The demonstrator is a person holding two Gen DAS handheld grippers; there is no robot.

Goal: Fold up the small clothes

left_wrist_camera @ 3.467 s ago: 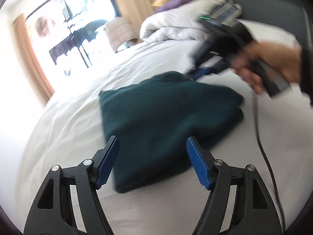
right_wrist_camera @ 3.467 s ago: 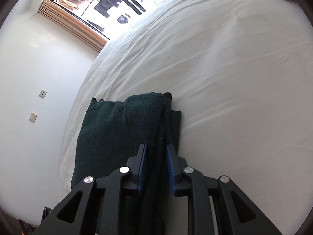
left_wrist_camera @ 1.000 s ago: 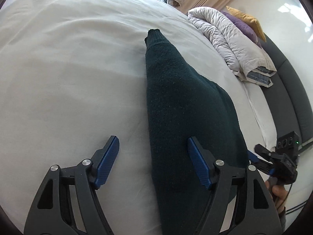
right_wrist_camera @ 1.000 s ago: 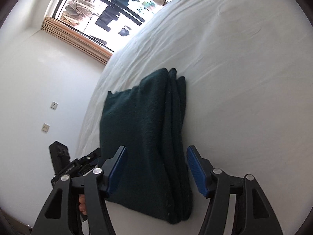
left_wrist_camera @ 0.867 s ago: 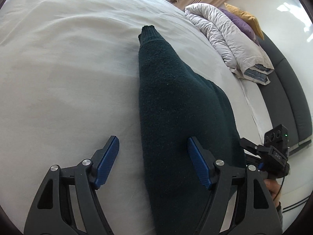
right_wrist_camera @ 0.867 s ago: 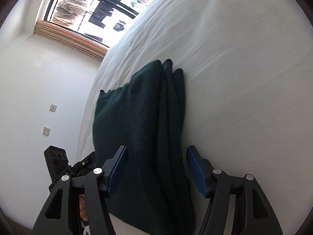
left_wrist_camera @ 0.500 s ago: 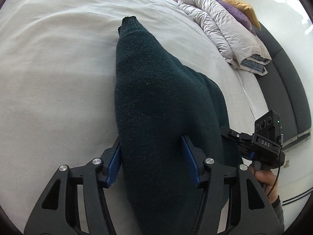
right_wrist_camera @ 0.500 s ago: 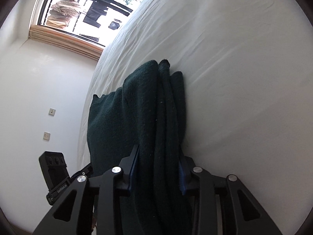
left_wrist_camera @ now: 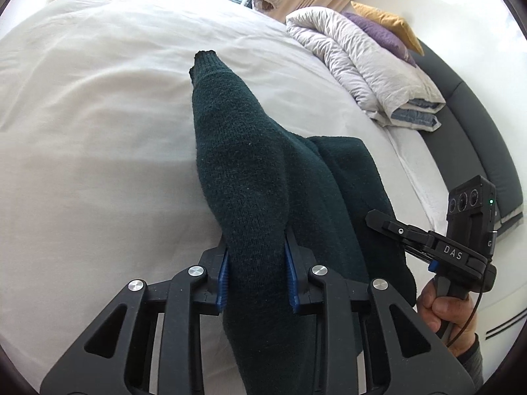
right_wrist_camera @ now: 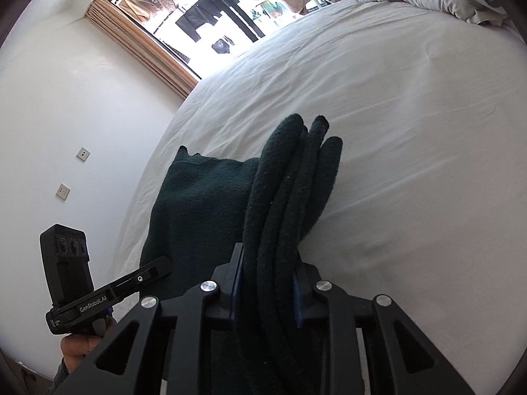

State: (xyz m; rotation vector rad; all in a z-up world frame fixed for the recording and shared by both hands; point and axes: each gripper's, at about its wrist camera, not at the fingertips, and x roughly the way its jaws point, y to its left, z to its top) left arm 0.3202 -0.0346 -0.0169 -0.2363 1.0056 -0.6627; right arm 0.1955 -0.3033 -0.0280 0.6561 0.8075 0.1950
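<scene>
Two grippers, both clamped on one garment. Left wrist view: my left gripper (left_wrist_camera: 255,271) pinches a thick fold of the dark green sweater (left_wrist_camera: 243,164) between its blue pads (left_wrist_camera: 223,276), jaws nearly closed around the bunched knit. The sweater runs forward across the white bed sheet (left_wrist_camera: 98,131). A rolled duvet (left_wrist_camera: 359,65) lies at the far right, beside purple and yellow cushions (left_wrist_camera: 378,29).

Right wrist view: my right gripper (right_wrist_camera: 265,291) grips several stacked layers of the sweater (right_wrist_camera: 204,204); its pads are mostly hidden by fabric. The layers appear lifted slightly off the sheet (right_wrist_camera: 395,131). A window (right_wrist_camera: 204,10) stands beyond.
</scene>
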